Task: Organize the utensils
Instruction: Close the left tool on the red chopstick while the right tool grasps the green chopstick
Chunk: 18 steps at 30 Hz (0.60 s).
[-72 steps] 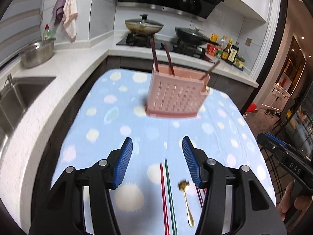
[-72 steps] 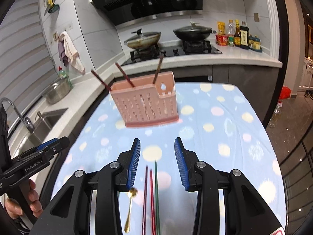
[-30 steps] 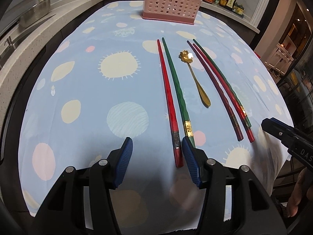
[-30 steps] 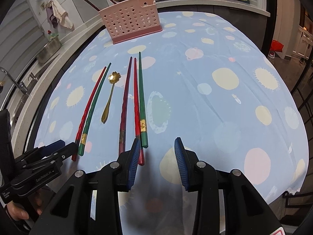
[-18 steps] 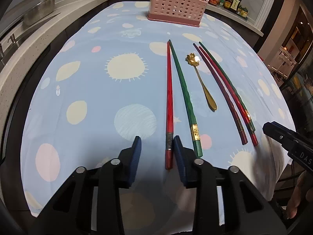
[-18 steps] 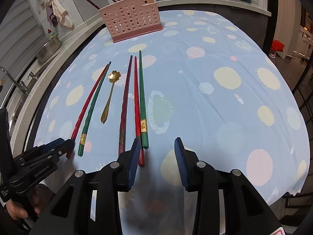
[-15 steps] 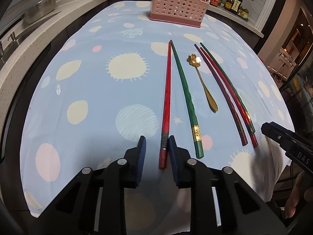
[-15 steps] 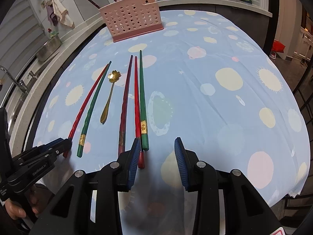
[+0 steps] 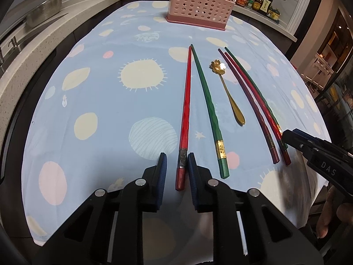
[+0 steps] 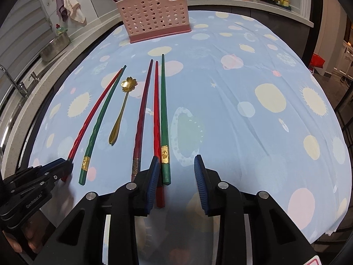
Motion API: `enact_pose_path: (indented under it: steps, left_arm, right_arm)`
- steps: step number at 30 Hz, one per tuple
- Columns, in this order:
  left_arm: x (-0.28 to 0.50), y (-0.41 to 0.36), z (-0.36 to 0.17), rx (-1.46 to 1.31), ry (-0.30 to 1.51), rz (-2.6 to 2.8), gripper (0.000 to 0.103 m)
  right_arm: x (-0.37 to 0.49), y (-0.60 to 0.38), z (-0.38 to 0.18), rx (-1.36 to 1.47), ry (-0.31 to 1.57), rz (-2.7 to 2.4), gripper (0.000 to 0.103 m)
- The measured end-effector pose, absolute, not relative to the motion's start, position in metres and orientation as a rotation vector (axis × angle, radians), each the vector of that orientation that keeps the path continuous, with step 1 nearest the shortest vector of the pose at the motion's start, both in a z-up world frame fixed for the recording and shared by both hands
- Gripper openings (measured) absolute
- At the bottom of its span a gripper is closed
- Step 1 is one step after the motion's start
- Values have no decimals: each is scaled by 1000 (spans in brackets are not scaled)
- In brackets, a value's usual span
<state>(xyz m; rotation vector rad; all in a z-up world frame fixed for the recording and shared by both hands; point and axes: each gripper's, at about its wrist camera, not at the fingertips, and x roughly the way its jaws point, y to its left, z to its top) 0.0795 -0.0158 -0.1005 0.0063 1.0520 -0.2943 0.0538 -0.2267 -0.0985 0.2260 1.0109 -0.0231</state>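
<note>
- My left gripper (image 9: 176, 167) jaws sit narrow around the red chopstick (image 9: 184, 119), gap visible on one side.
- My right gripper (image 10: 176, 172), lettered "DAS", has jaws wide.

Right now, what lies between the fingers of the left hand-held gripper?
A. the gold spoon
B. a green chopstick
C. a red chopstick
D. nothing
C: the left hand-held gripper has its fingers on either side of the near end of the red chopstick; the gold spoon lies apart on the cloth.
</note>
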Motion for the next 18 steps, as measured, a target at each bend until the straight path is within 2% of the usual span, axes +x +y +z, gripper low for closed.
enact_pose_path:
  steps: [14, 18]
  left_arm:
    - [79, -15, -101, -5, 1052, -297, 19]
    - [78, -15, -101, -15, 1053, -299, 19]
  right_arm:
    - [59, -225, -99, 217, 1006, -17, 27]
    - [61, -228, -100, 228, 1010, -22, 22]
